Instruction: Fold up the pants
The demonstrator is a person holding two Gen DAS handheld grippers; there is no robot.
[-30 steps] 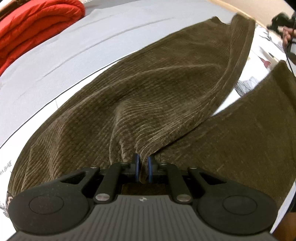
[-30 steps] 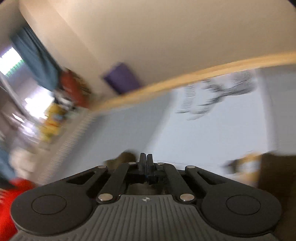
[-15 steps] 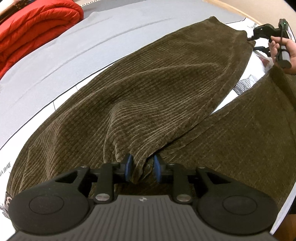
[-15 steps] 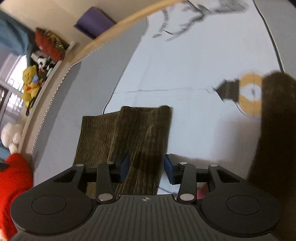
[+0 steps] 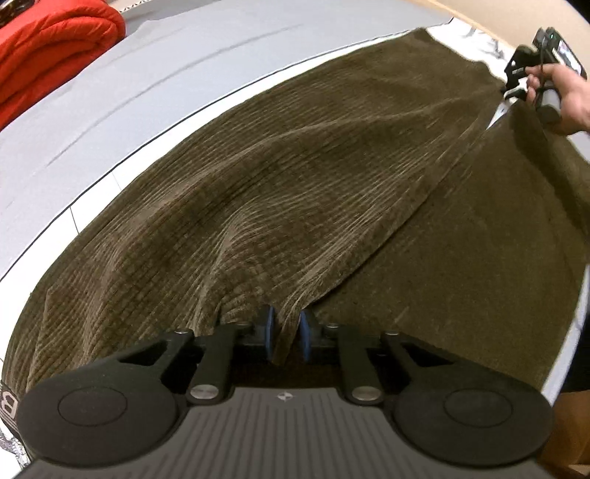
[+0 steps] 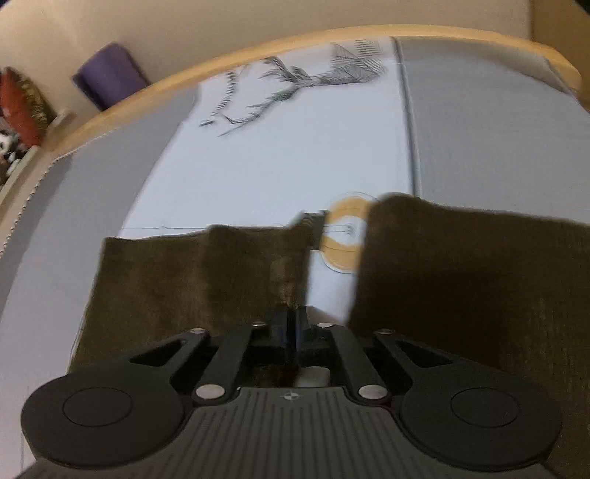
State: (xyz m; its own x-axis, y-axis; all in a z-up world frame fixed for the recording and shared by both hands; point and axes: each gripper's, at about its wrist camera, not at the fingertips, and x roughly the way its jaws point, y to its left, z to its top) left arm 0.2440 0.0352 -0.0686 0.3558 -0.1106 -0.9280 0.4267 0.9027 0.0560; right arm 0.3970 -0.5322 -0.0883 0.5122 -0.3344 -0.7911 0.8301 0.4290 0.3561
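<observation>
Left hand-held gripper [image 5: 284, 333] re-narrows on pants [image 5: 295, 191] crotch fold, right hand-held gripper [image 6: 294, 324] now pinches leg hem; fold begins.

A bed takes up most of the room, covered by a grey and white sheet [image 5: 155, 73] printed with dark leaf sketches [image 6: 295, 79]. A pale wooden bed frame [image 6: 258, 51] curves along its far edge beneath a cream wall [image 6: 184, 22]. A folded red quilt [image 5: 48, 55] lies at one corner. A purple cushion [image 6: 107, 75] leans against the wall.
</observation>
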